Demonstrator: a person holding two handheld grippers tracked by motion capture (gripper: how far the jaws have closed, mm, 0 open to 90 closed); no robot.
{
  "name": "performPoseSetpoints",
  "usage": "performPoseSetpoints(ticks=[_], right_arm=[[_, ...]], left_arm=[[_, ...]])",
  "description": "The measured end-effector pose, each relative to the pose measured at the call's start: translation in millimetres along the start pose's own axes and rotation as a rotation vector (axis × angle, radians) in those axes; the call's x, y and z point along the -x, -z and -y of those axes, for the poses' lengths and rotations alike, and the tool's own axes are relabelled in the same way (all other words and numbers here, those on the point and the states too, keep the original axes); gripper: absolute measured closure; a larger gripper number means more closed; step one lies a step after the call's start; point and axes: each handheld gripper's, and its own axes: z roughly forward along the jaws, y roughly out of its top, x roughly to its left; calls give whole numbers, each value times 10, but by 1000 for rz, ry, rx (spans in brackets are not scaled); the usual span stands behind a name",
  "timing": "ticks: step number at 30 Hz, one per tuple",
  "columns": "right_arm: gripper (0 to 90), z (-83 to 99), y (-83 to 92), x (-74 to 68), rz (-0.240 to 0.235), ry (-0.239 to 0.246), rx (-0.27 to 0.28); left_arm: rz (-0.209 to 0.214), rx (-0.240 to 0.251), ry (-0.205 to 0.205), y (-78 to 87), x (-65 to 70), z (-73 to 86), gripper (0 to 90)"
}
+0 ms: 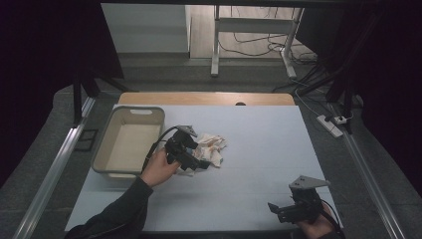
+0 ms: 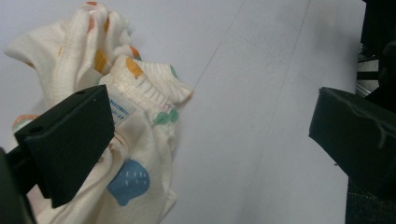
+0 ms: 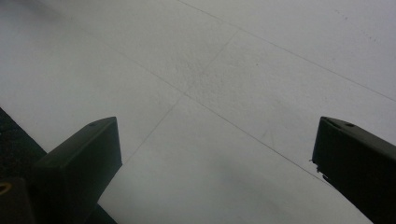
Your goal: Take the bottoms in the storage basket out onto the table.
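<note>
1. The bench (image 1: pixel 259 164) is covered by a pale sheet; its smooth surface could let cloth slide instead of bunching when a jaw pushes on it.
2. The basket (image 1: pixel 102 149), a light bin with grey rim, stands at the left of the bench, just beside the person's left hand (image 1: pixel 158 169). If the work is to move the garment into it, a loose trailing edge could catch on the rim and hang outside.
3. The garment (image 1: pixel 211 149) (image 2: pixel 140 140), a crumpled cream piece with coloured spots and an elastic waistband, lies on the bench right of the basket.
4. The left hand-held gripper (image 1: pixel 191 162) (image 2: pixel 205 135) is at the garment with its jaws spread wide. One jaw rests over the fabric near the label; the other stands over bare bench. Closing here would probably pinch only a thin fold, which could slip out on lifting.
5. The right hand-held gripper (image 1: pixel 278 209) (image 3: pixel 215 154) hovers over bare bench at the near right, well apart from the garment, jaws wide and gripping nothing; it cannot steady the cloth from there.
</note>
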Motion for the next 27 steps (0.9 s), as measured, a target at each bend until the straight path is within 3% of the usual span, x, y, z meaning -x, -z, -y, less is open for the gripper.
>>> performPoseSetpoints(ticks=[27], right_arm=[[13, -1, -1, -1, 0, 2, 0]], left_arm=[[26, 49, 6, 149, 49, 61, 0]])
